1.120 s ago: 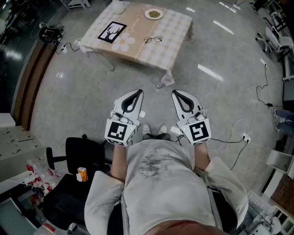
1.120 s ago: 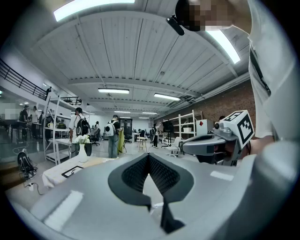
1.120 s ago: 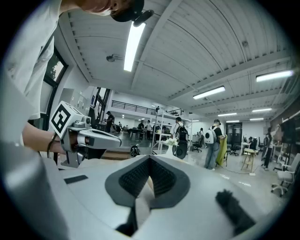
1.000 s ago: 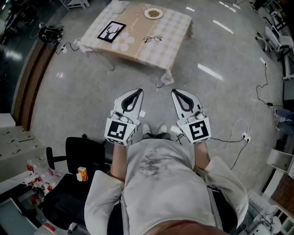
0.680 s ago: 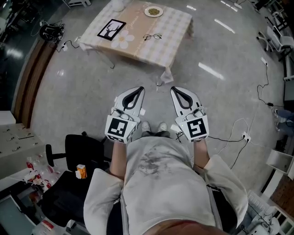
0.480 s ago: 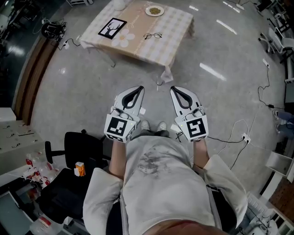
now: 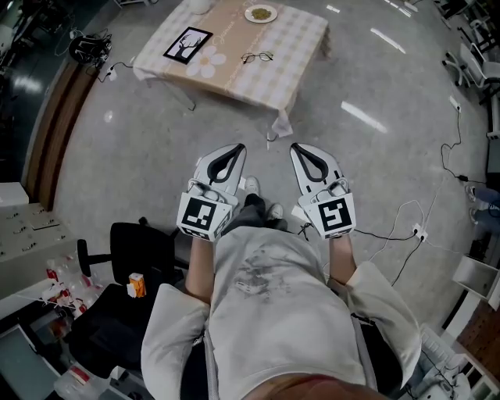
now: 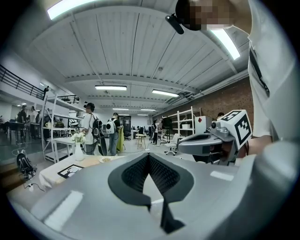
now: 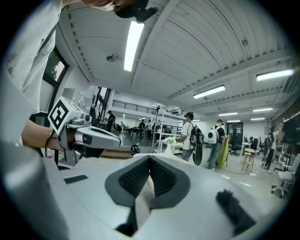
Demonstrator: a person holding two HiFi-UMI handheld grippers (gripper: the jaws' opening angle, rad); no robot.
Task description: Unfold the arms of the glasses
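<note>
The glasses [image 7: 257, 57] lie on the low table's checked cloth [image 7: 297, 55], far ahead of both grippers in the head view; I cannot tell whether their arms are folded. My left gripper [image 7: 239, 146] and right gripper [image 7: 296, 146] are held side by side at waist height over the floor, both pointing toward the table. Each is shut with nothing between its jaws. In the left gripper view the jaws [image 8: 149, 154] meet at the tip, and the right gripper [image 8: 211, 140] shows beside them. The right gripper view shows its own closed jaws [image 9: 149, 158] and the left gripper [image 9: 89, 136]. Neither gripper view shows the glasses.
On the table also stand a black picture frame [image 7: 187, 41], a plate [image 7: 261, 13] and a white vase [image 7: 199, 6]. A black office chair [image 7: 133, 250] is at my left, and cables [image 7: 406, 226] run over the floor at my right. People with backpacks [image 8: 91, 129] stand beyond the table.
The person has stepped forward: one foot is now ahead between the grippers, and the table sits a little higher in view. Both grippers stayed shut and level.
</note>
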